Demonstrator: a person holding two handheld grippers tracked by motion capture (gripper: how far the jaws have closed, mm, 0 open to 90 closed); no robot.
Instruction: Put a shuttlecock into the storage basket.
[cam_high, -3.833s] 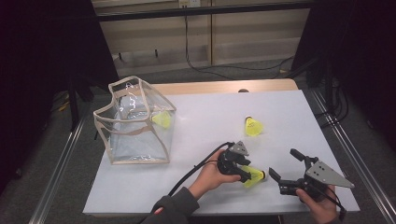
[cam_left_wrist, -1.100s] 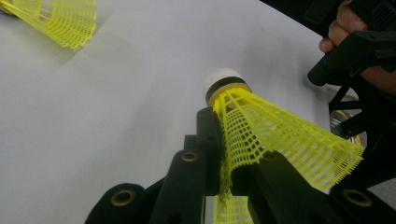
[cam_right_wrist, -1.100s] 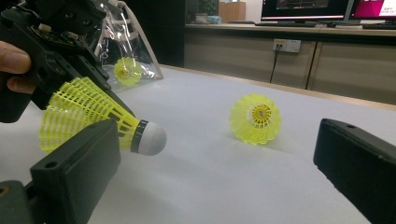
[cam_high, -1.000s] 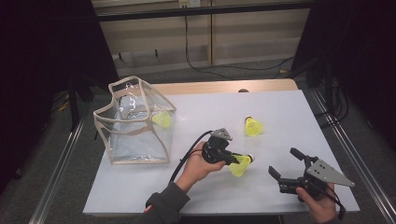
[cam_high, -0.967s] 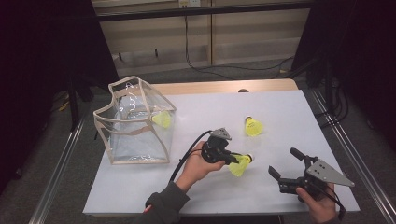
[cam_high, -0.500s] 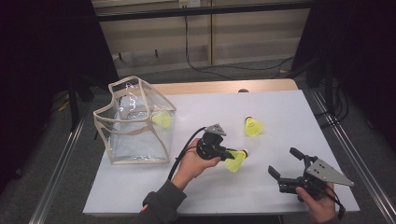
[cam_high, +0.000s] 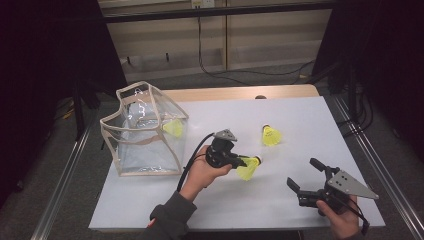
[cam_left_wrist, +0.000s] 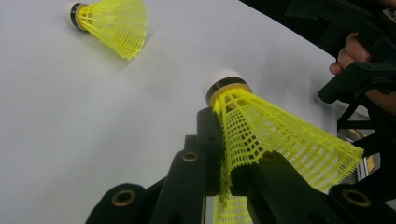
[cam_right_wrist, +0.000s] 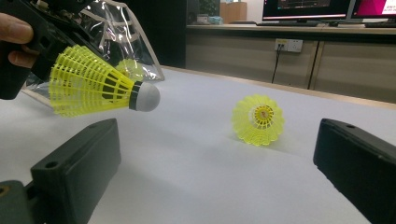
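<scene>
Left hand-held gripper (cam_high: 244, 162) clamped on skirt of yellow shuttlecock (cam_high: 248, 169), held above counter (cam_high: 300, 115) near middle, cork pointing right. Right hand-held gripper (cam_high: 306, 176) jaws wide apart, nothing between, at counter's near right. Second shuttlecock (cam_high: 270, 136) lying on counter beyond. Third shuttlecock (cam_high: 173, 128) inside clear bag (cam_high: 142, 132) at left.

The held shuttlecock (cam_left_wrist: 261, 135) has a yellow plastic mesh skirt and a smooth white cap with a black band. The left gripper (cam_high: 241, 161) looks like matt black plastic. The bag (cam_high: 142, 132) beside it is glossy clear plastic with beige cloth-like trim; the table (cam_high: 300, 115) under it is smooth matt white.
</scene>
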